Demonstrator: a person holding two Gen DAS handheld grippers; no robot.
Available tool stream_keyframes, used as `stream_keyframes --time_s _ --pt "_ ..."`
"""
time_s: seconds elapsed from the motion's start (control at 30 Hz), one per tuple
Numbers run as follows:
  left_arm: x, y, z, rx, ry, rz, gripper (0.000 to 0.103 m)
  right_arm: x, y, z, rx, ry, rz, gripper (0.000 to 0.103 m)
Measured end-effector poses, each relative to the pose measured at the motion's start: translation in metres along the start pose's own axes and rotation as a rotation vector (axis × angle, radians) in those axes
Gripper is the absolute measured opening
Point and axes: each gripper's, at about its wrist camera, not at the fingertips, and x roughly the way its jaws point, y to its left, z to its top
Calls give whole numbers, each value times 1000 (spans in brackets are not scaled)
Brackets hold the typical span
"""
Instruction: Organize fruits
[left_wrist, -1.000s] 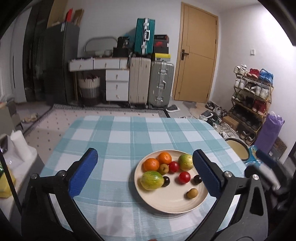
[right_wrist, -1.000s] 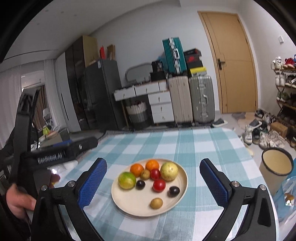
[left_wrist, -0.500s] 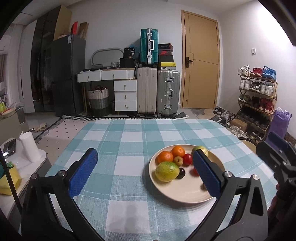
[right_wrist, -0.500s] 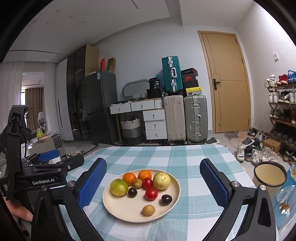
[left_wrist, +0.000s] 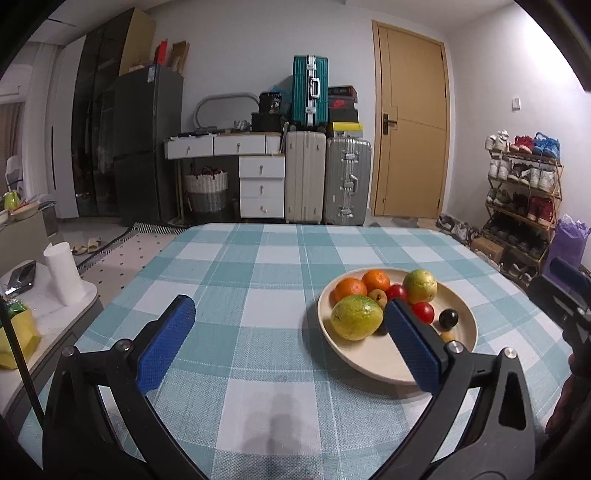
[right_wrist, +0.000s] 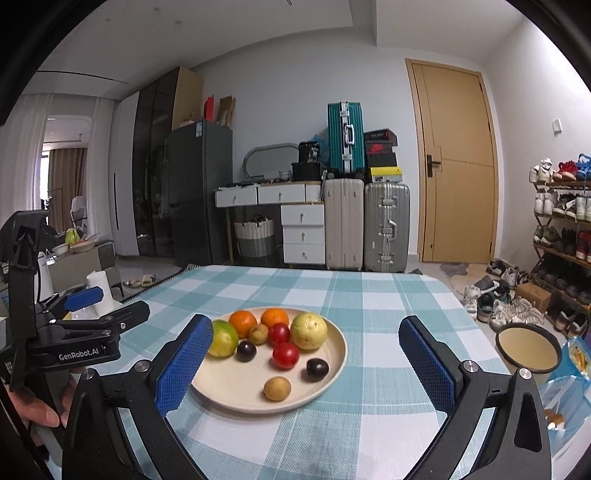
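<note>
A cream plate (right_wrist: 325, 384) on the checked tablecloth holds two oranges (right_wrist: 242, 322), a green-yellow fruit (right_wrist: 222, 338), a yellow fruit (right_wrist: 309, 331), red tomatoes (right_wrist: 285, 355), dark plums (right_wrist: 317, 369) and small brown fruits (right_wrist: 277, 388). The plate also shows in the left wrist view (left_wrist: 376, 363). My right gripper (right_wrist: 304, 369) is open and empty, low over the table in front of the plate. My left gripper (left_wrist: 290, 343) is open and empty, left of the plate; its right finger hides part of the fruit.
A checked tablecloth (left_wrist: 258, 280) covers the table. A round bin (right_wrist: 528, 349) and a blue bag (right_wrist: 569, 380) stand off the table's right edge. A side table with a paper roll (left_wrist: 64, 275) is at the left. Suitcases, drawers and a shoe rack line the back.
Both grippers have tilted up and drawn lower, nearer the table. The left one has shifted left, so the plate now lies at its right finger. Neither has taken hold of anything.
</note>
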Motion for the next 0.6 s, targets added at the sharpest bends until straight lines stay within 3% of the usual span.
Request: stream_keyframes --time_s 0.23,0.33,0.6 --pt "-1 -5 0 26 -23 -13 102 10 -1 -2 -1 52 -5 103" --pt "-9 -7 -1 35 -57 -16 102 7 4 -2 -26 48 -11 103" --pt "-9 -6 0 30 -55 -15 102 9 4 -1 -32 43 -3 103"
